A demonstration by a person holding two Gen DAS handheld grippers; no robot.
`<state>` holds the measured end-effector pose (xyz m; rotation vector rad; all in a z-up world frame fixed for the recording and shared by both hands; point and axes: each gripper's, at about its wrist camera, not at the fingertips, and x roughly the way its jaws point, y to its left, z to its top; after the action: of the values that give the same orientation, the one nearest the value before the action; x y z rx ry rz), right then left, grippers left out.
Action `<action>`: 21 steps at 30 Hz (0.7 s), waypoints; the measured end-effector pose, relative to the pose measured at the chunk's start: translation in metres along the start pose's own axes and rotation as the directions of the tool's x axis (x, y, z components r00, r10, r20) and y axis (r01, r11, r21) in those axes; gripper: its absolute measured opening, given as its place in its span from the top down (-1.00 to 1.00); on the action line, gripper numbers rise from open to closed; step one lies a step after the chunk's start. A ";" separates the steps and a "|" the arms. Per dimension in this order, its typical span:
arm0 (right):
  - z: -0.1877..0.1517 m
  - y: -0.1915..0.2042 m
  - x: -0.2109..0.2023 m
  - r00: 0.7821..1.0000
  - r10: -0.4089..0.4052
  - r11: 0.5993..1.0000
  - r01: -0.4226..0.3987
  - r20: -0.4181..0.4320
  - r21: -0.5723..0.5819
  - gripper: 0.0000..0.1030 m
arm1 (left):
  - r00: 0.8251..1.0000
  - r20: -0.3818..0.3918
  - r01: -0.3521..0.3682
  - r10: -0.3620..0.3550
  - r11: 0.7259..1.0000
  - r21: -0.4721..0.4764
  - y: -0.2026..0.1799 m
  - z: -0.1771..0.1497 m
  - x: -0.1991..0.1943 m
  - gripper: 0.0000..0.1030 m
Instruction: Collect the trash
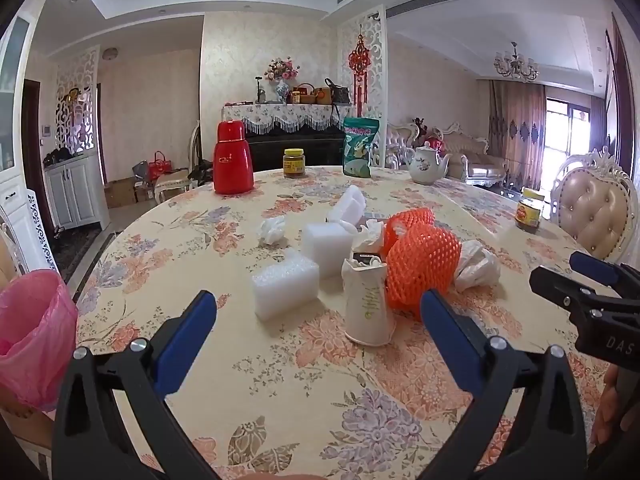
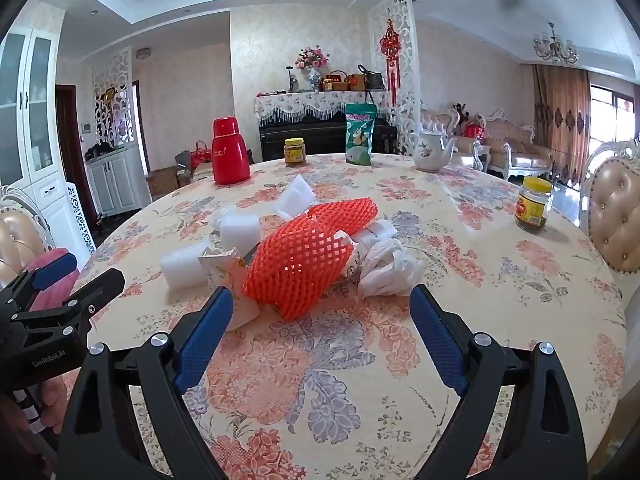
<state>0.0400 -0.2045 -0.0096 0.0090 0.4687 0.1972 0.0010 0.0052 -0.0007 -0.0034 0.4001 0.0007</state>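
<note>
Status: collection not begun, by the look of it; every piece lies on the floral-cloth round table.

- Left gripper: jaws spread wide, empty.
- Right gripper: jaws spread wide, empty.
- Crumpled white paper cup: just ahead, between the left gripper's fingers.
- Orange foam fruit net: directly ahead of the right gripper.
- White foam blocks, tissue wads, white plastic bag: beyond both grippers.
- Pink-lined bin: left of the left gripper; contents not visible.

Ornate sofas (chandelier above).
</note>
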 end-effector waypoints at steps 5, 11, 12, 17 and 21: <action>-0.001 -0.002 0.003 1.000 0.003 1.000 -0.003 -0.006 0.009 -0.65 | 1.000 0.000 -0.001 0.001 1.000 0.003 -0.001 -0.001 0.001 -0.92; -0.002 -0.004 0.002 1.000 0.006 1.000 -0.006 -0.007 0.019 -0.65 | 1.000 -0.006 0.002 -0.002 1.000 0.001 0.000 -0.003 0.001 -0.92; -0.002 -0.004 0.002 1.000 0.006 1.000 -0.006 -0.006 0.018 -0.65 | 1.000 -0.006 0.002 -0.002 1.000 0.001 0.000 -0.003 0.001 -0.92; -0.002 -0.005 0.002 1.000 0.010 1.000 -0.009 -0.009 0.021 -0.65 | 1.000 -0.009 0.002 -0.002 1.000 0.002 -0.003 -0.003 0.003 -0.92; -0.003 -0.006 0.001 1.000 0.013 1.000 -0.013 -0.010 0.028 -0.65 | 1.000 -0.011 0.002 -0.002 1.000 0.003 -0.004 -0.004 0.004 -0.92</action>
<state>0.0406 -0.2102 -0.0131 0.0381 0.4818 0.2033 0.0029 0.0016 -0.0058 -0.0005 0.4111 -0.0022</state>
